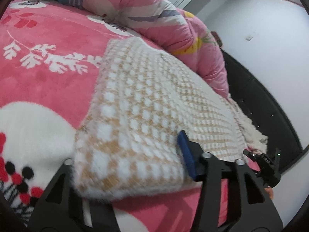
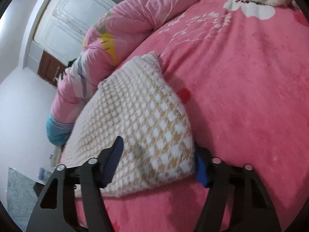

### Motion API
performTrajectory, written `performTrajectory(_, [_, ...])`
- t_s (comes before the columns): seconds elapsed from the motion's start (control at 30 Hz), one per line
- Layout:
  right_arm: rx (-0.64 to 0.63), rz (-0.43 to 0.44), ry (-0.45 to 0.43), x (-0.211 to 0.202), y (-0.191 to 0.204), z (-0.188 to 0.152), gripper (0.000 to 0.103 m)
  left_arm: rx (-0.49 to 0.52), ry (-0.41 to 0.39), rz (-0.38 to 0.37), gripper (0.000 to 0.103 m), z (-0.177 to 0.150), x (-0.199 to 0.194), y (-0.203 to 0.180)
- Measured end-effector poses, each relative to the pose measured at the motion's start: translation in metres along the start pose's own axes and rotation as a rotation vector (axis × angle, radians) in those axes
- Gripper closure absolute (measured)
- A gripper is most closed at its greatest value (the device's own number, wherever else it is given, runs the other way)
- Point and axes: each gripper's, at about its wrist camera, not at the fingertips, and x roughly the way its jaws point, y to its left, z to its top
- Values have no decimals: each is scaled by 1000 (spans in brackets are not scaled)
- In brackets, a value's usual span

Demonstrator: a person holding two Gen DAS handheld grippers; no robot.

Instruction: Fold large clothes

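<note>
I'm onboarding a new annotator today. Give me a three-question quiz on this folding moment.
1. True or false: the checked knit garment lies on a pink floral blanket.
2. What lies bunched along the far edge of the garment? A) a pink quilt B) a blue towel C) a grey coat
3. Fill in: in the right wrist view, the right gripper stands ____ with a garment corner between its fingers.

Key: 1 true; 2 A; 3 open.

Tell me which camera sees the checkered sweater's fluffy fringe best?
The left wrist view: the fringe hangs off the checkered sweater at the bed's edge. The right wrist view shows the sweater but no fringe.
</note>
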Motion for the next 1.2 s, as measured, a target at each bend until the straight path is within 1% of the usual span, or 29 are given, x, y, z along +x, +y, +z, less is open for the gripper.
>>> performTrajectory(0.03, [-15, -19, 4, 0, 3, 1, 58, 3, 2, 4, 61, 2, 0, -1])
performTrajectory(0.07, [-26, -35, 9, 0, 6, 3, 64, 4, 2, 5, 68, 4, -1, 0])
performTrajectory(0.1, [-38, -35, 2, -6, 9, 5, 74, 9, 0, 5, 71, 7, -3, -1])
performTrajectory(0.13, [-51, -32, -8, -11, 14, 6, 78, 12, -2, 2, 75, 9, -4, -1])
performTrajectory(0.17, [-79, -41, -24, -18, 22, 7, 78, 16, -5, -2, 78, 12, -7, -2])
performTrajectory(0.3, [-179, -88, -55, -36, 53, 1, 80, 52, -15, 12, 83, 21, -14, -10])
performTrajectory(0.37, [-192, -84, -50, -41, 64, -4, 80, 43, -26, 7, 86, 26, -20, -8])
performTrajectory(0.47, [-188, -85, -41, -42, 62, -11, 80, -4, -23, -9, 87, 31, -24, 4])
performTrajectory(0.5, [-183, -101, -28, -38, 56, -12, 80, -12, -11, -8, 87, 30, -22, 7])
performTrajectory(0.53, [-160, -99, 2, -33, 45, -13, 79, -17, -1, -1, 86, 27, -20, 9])
performTrajectory(0.6, [-90, -71, 41, -28, 26, -11, 77, -35, 29, 15, 81, 19, -16, 14])
performTrajectory(0.67, [-24, -40, 62, -29, 11, -8, 72, -55, 33, 17, 71, 15, -18, 20])
performTrajectory(0.7, [-8, -39, 60, -32, 6, -6, 63, -61, 31, 26, 67, 12, -23, 22])
performTrajectory(0.73, [-10, -59, 50, -38, 4, -5, 56, -55, 30, 33, 62, 11, -26, 23])
performTrajectory(0.77, [-19, -75, 42, -41, 4, -4, 54, -42, 27, 44, 58, 9, -32, 23])
performTrajectory(0.8, [-30, -90, 34, -46, 4, -4, 49, -23, 24, 64, 55, 7, -37, 21])
performTrajectory(0.83, [-43, -114, 23, -52, 4, -3, 44, -1, 20, 91, 47, 5, -43, 18])
performTrajectory(0.87, [-56, -143, 10, -57, 5, -3, 44, 23, 16, 117, 41, 4, -47, 15])
performTrajectory(0.93, [-91, -198, -7, -65, 8, -5, 44, 80, -1, 163, 37, 2, -58, 7])
performTrajectory(0.97, [-117, -236, -18, -70, 13, -7, 44, 108, -11, 183, 33, 2, -64, 2])
performTrajectory(1.07, [-188, -294, -40, -79, 29, -13, 43, 167, -45, 207, 27, 2, -80, -14])
performTrajectory(1.1, [-208, -298, -45, -81, 33, -15, 30, 186, -52, 210, 25, 3, -83, -21])
performTrajectory(1.13, [-235, -296, -57, -83, 41, -18, 19, 224, -58, 214, 20, 2, -86, -33])
performTrajectory(1.17, [-269, -290, -72, -86, 50, -22, 17, 248, -61, 214, 19, 2, -87, -40])
performTrajectory(1.2, [-306, -288, -81, -88, 60, -26, 16, 292, -66, 212, 19, 0, -88, -53])
